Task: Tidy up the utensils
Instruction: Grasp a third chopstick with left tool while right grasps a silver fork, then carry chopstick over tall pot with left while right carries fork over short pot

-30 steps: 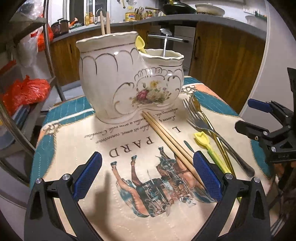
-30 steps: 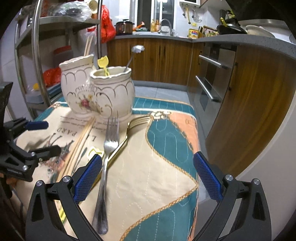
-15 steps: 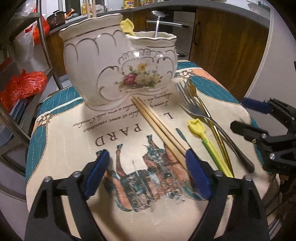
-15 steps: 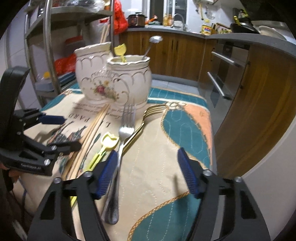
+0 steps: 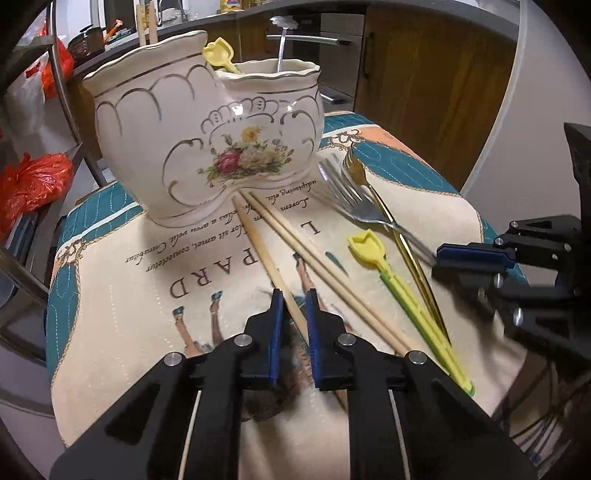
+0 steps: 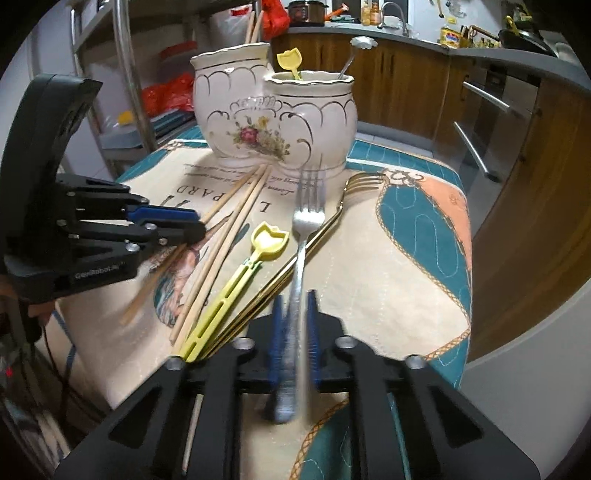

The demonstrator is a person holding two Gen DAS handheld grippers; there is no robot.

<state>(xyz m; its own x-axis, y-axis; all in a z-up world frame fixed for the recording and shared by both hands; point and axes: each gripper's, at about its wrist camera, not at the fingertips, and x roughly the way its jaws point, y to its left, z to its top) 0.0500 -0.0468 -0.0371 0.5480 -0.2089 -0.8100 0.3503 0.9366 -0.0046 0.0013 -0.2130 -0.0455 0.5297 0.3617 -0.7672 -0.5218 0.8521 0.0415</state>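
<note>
Lying on a printed cloth (image 5: 110, 295) over the bench, the loose utensils sit in front of a cream two-pot holder (image 5: 207, 140) with a painted flower spray. Two chopsticks lie there; the left tool (image 5: 293, 299) has just been closing, and its blue pads now pinch the nearer chopstick (image 5: 266, 254), which runs from between the pads up toward the holder's base. The other chopstick (image 5: 314, 258) lies just beside it, splayed slightly apart. To their right rests a yellow tulip-tipped pick (image 5: 402, 291), then a gold fork (image 5: 391, 225) and a silver fork (image 6: 301, 258) crossing over it.

The right tool (image 6: 295, 302) has also just been closing — its pads are pressed onto the silver fork's handle, tines pointing toward the holder. The fork looks blurred in the right wrist view, and whether it rests on the cloth or is lifted I cannot tell.

In the holder, the taller left pot holds two chopsticks (image 5: 146, 18) standing upright; the lower right pot holds a second yellow pick (image 6: 290, 62) and a metal spoon (image 6: 354, 53) leaning out.

Around the bench stand a metal rack (image 6: 125, 74) with orange bags (image 5: 33, 184) — and wooden cabinets (image 6: 406, 85) under a dark counter.
</note>
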